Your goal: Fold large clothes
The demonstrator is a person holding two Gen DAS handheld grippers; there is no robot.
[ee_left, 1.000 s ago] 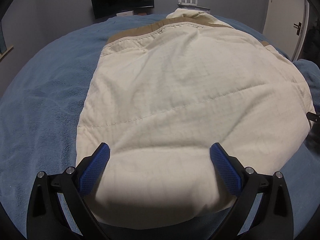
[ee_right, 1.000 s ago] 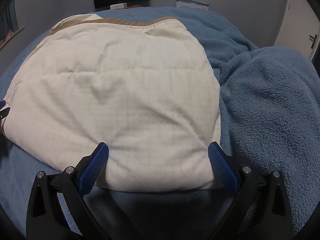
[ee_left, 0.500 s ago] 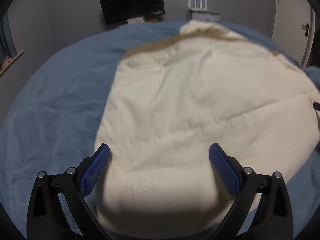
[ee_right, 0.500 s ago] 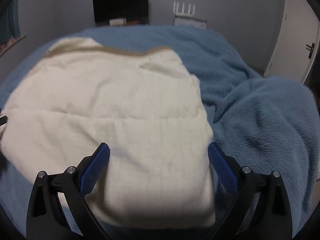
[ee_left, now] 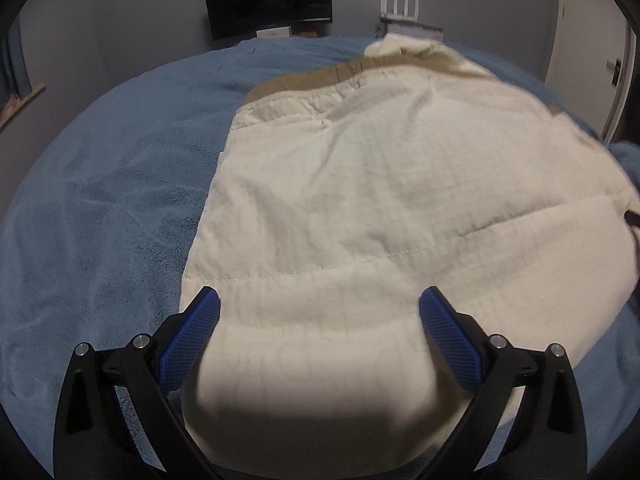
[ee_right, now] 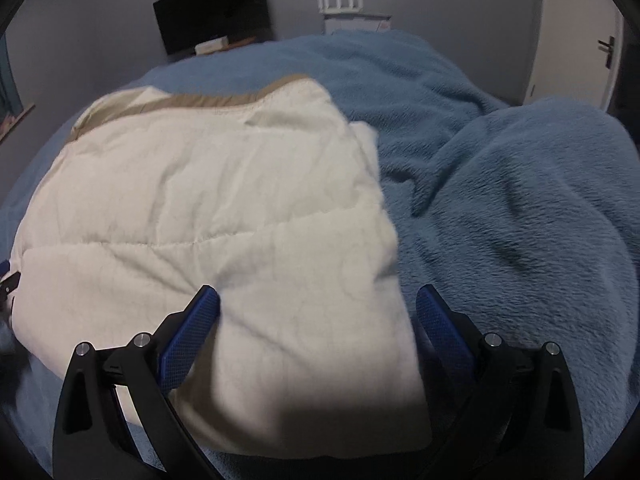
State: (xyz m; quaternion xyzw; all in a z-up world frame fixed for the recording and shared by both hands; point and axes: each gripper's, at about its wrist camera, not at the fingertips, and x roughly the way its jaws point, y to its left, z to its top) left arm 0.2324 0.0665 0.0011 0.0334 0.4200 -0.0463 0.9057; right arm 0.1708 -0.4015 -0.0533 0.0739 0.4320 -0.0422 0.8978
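Nearest, the left tool point(ee_left: 319, 306) and the right tool point(ee_right: 318, 306) both stand released, blue pads wide apart, each above the near hem of one cream quilted jacket point(ee_left: 400, 200) without pinching it. The jacket lies flat on a bed under a blue fleece blanket point(ee_right: 500, 200). At 9 o'clock of the jacket the blanket lies flat and bare; at 3 o'clock it bunches into a mound. Its tan-lined collar point(ee_left: 304, 80) points to 12 o'clock. Beyond stand one dark monitor point(ee_left: 268, 0), one white four-antenna router point(ee_right: 340, 0), and one door point(ee_right: 576, 40) at 2 o'clock.

No legible text (none anywhere)
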